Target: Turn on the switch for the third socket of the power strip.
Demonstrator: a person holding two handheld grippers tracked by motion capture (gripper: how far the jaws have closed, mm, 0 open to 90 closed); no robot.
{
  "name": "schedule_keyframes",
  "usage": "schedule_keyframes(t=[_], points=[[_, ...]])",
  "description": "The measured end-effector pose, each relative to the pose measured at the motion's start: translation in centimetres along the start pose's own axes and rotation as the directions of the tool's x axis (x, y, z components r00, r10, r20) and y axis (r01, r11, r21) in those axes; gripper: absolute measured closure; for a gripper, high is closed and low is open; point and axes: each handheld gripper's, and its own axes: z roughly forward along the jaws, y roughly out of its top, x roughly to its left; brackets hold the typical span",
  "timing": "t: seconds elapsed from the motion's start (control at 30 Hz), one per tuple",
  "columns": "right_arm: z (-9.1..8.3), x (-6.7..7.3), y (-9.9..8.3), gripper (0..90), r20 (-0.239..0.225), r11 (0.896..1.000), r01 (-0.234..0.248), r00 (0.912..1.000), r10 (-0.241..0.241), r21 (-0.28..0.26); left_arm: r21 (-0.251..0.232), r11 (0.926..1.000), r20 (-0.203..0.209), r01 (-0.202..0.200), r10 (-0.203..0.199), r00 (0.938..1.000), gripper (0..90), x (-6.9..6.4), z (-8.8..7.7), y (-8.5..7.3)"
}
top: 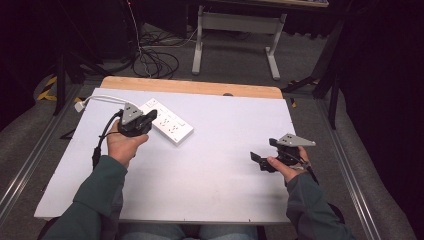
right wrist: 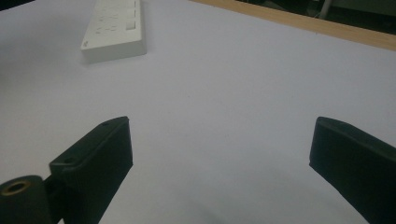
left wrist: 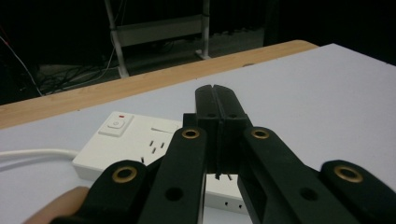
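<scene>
white power strip [top: 167, 123] lying flat just past and under the closed, empty left gripper [left wrist: 217, 100]; well apart from the wide-open right gripper [right wrist: 219, 144]. probably rigid, light, smooth and slippery plastic; best pinched across the narrow sides near mid-length, away from the stiff cord [top: 102, 98].

High view from above the person's side, facing forward and down over the whole white table [top: 210, 165], left gripper view low and close over the power strip [left wrist: 140, 140], facing the table's far wooden edge, right gripper view low above the bare tabletop, power strip farther off, strip shared by all three
</scene>
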Motion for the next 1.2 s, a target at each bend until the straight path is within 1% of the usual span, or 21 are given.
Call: schedule_keyframes(t=[0.07, 0.13, 0.2, 0.37, 0.43, 0.57, 0.63, 0.7, 0.73, 0.77, 0.8, 0.97, 1.03, 1.1, 1.2], points=[[-0.1, 0.1, 0.0, 6.7, 0.003, 1.000, 0.001, 1.0000, -0.001, -0.002, -0.012, 0.9998, 0.004, 0.015, -0.015, 0.9999, 89.9, 0.2, -0.9, -0.1], [-0.1, 0.1, 0.0, 6.7, 0.001, 1.000, 0.002, 1.0000, -0.002, -0.003, -0.019, 0.9997, 0.006, 0.015, -0.015, 0.9999, 89.9, 0.3, -1.6, -0.3], [-0.1, 0.1, 0.0, 6.7, 0.002, 1.000, 0.003, 1.0000, -0.003, -0.001, -0.025, 0.9994, 0.004, 0.023, -0.023, 0.9997, 89.9, 0.4, -2.3, -0.5], [-0.1, 0.1, 0.1, 6.9, 0.004, 1.000, 0.005, 1.0000, -0.005, -0.004, -0.071, 0.9962, -0.004, 0.049, -0.050, 0.9988, 89.9, 1.0, -4.7, -0.6], [-0.1, 0.1, 0.1, 6.9, 0.002, 1.000, 0.006, 1.0000, -0.006, -0.003, -0.085, 0.9943, -0.016, 0.063, -0.065, 0.9978, 89.9, 1.5, -5.8, -0.9], [-0.1, 0.2, 0.1, 6.9, 0.002, 1.000, 0.006, 1.0000, -0.006, -0.005, -0.105, 0.9888, -0.046, 0.107, -0.112, 0.9926, 89.9, 2.7, -7.4, -1.5], [-0.1, 0.2, 0.1, 6.9, 0.001, 1.000, 0.007, 1.0000, -0.007, -0.006, -0.111, 0.9878, -0.054, 0.109, -0.116, 0.9918, 89.9, 2.9, -8.1, -1.7], [-0.1, 0.1, 0.1, 6.9, 0.001, 1.000, 0.007, 1.0000, -0.007, -0.006, -0.118, 0.9875, -0.062, 0.105, -0.113, 0.9917, 89.9, 2.9, -8.6, -1.7], [-0.1, 0.1, 0.1, 6.9, 0.002, 1.000, 0.004, 1.0000, -0.004, -0.006, -0.117, 0.9885, -0.065, 0.096, -0.104, 0.9925, 89.9, 3.0, -8.9, -1.8], [-0.1, 0.1, 0.1, 6.9, 0.002, 1.000, 0.003, 1.0000, -0.003, -0.007, -0.121, 0.9879, -0.071, 0.097, -0.106, 0.9918, 89.9, 3.1, -9.1, -1.8], [-0.1, 0.1, 0.2, 6.9, 0.002, 1.000, 0.003, 1.0000, -0.003, -0.007, -0.127, 0.9863, -0.073, 0.106, -0.116, 0.9906, 89.8, 3.2, -9.2, -1.8], [0.0, 0.2, 0.2, 6.9, -0.002, 1.000, 0.005, 1.0000, -0.005, -0.008, -0.133, 0.9831, -0.085, 0.126, -0.138, 0.9867, 89.8, 3.7, -9.8, -2.1], [0.0, 0.2, 0.2, 6.9, -0.002, 1.000, 0.005, 1.0000, -0.005, -0.007, -0.141, 0.9819, -0.085, 0.127, -0.140, 0.9865, 89.1, 3.7, -10.0, -2.1], [0.0, 0.1, 0.2, 6.9, -0.004, 1.000, 0.003, 1.0000, -0.003, -0.009, -0.143, 0.9826, -0.089, 0.119, -0.132, 0.9872, 87.4, 3.8, -10.4, -2.1], [0.0, 0.2, 0.2, 6.9, -0.007, 1.000, 0.003, 1.0000, -0.003, -0.008, -0.156, 0.9791, -0.100, 0.131, -0.148, 0.9840, 84.7, 4.2, -11.0, -2.3]])
